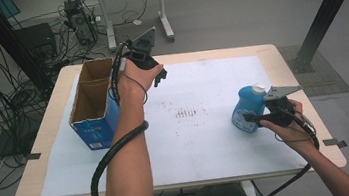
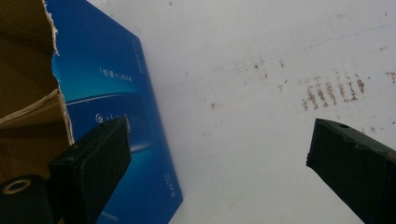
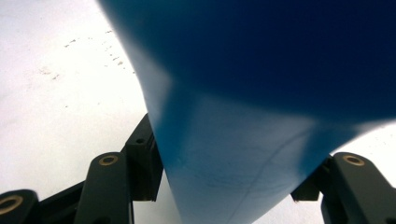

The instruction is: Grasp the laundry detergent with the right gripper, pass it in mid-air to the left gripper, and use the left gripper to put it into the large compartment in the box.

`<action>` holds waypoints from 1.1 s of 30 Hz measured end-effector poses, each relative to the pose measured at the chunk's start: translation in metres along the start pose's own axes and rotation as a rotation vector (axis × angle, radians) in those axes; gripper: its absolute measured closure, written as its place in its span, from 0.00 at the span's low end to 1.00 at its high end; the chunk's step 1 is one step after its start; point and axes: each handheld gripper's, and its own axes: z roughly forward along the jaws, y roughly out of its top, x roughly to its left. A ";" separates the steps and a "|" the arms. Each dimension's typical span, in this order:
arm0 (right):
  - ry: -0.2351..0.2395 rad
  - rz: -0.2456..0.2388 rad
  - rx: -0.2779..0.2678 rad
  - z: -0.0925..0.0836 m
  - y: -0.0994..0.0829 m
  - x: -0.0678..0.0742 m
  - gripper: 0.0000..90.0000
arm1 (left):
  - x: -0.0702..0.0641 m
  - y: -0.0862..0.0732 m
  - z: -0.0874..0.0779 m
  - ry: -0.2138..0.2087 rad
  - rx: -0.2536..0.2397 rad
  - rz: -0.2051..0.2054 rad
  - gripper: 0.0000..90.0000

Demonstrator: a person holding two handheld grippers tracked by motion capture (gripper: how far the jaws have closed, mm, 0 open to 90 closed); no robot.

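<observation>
1. An open cardboard box (image 1: 93, 104) with blue sides is seen at the left of the table (image 1: 46, 139), standing on the white mat (image 1: 203, 140) that covers most of the tabletop. Its interior is divided into two compartments.
2. Just right of the box, the left gripper (image 1: 158, 77) is held above the mat in the person's left hand (image 1: 140, 74), with its grey three-cornered plate raised toward the far edge of the table.
3. In the left gripper view, the left gripper (image 2: 217, 154) is shown with its jaws spread wide apart and nothing between them; the blue side of the box (image 2: 116, 107) is seen beside one jaw, and the stained mat (image 2: 261, 84) lies beyond.
4. Small dark marks (image 1: 187, 112) are visible on the mat near the middle of the table.
5. At the right of the mat, a blue plastic bottle (image 1: 248, 109) with a white cap is found standing upright.
6. The bottle is gripped by the right gripper (image 1: 254, 117), which is held level in the person's right hand (image 1: 286, 124) from the bottle's right side.
7. In the right gripper view, the jaws of the right gripper (image 3: 229, 163) are seen clamped against both sides of the bottle (image 3: 243, 93).
</observation>
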 end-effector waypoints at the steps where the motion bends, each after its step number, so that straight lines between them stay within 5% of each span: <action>1: -0.001 0.000 0.001 0.000 0.000 0.000 0.46 | 0.000 0.000 0.000 0.000 0.000 0.000 0.07; 33: -0.003 -0.003 0.005 0.000 0.001 0.000 0.47 | 0.006 -0.006 -0.011 0.010 -0.018 -0.011 0.07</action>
